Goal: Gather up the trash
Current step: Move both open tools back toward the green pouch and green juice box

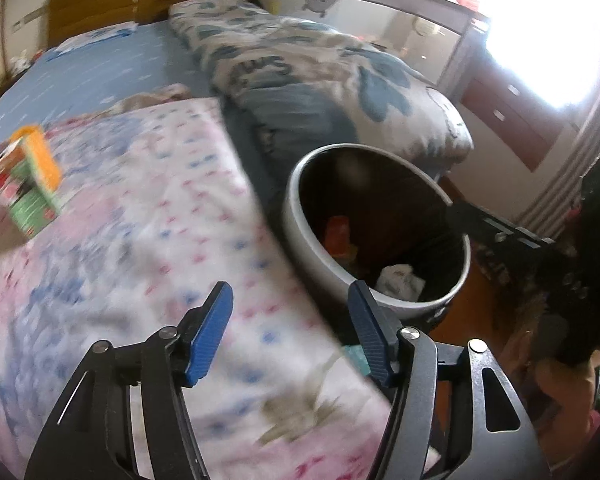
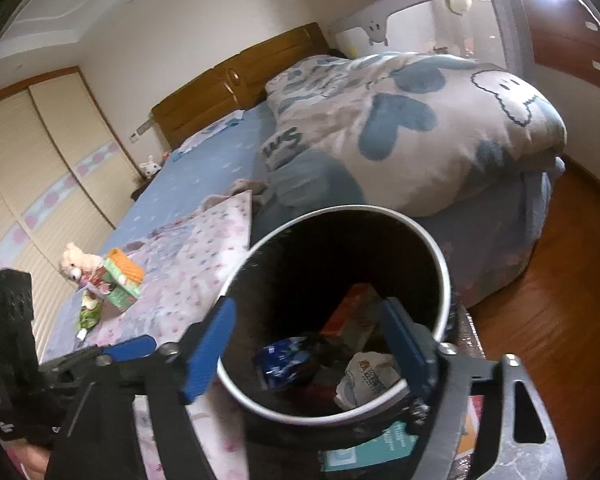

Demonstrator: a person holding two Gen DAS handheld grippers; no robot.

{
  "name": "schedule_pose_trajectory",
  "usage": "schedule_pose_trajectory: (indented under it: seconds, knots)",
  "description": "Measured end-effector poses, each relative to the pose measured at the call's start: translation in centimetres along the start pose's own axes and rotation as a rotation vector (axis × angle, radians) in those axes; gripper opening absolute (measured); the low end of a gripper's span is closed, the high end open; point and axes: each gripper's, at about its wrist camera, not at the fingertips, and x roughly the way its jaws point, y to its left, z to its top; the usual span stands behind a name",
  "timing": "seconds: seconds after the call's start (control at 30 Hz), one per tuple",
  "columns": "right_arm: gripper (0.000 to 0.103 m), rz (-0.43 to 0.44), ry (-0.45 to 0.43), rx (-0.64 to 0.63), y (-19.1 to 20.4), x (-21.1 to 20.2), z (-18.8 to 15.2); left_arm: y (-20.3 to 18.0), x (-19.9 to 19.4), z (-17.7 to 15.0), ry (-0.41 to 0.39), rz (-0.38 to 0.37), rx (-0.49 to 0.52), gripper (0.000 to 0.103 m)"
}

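Left gripper [image 1: 290, 334], lower centre of left view, being held spread over floral sheet [image 1: 140, 240], nothing between pads. Right gripper [image 2: 308, 344], lower centre of right view, being held released above bin [image 2: 440, 256], nothing gripped. Trash being shown inside bin: blue wrapper [image 2: 284, 356], crumpled paper [image 2: 370, 380], orange carton [image 2: 348, 312]. Green box [image 2: 122, 280] lying at mid left on sheet, beside plush toy [image 2: 76, 264].

A wooden-headboard bed [image 2: 240, 76] with blue sheet stands on wood floor [image 2: 560, 320] beside louvered wardrobe doors [image 2: 28, 168].
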Motion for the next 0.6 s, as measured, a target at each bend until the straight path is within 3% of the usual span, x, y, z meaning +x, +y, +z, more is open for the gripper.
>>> schedule_pose_trajectory:
  seconds: [0.2, 0.6]
  knots:
    - [0.094, 0.056, -0.010, -0.040, 3.3, 0.0, -1.0, 4.5, -2.2, -2.2, -0.022, 0.045, -0.105, 0.063]
    - [0.094, 0.162, 0.063, -0.133, 10.5, 2.5, -3.4, 12.3, -5.7, -5.6, -0.058, 0.153, -0.258, 0.064]
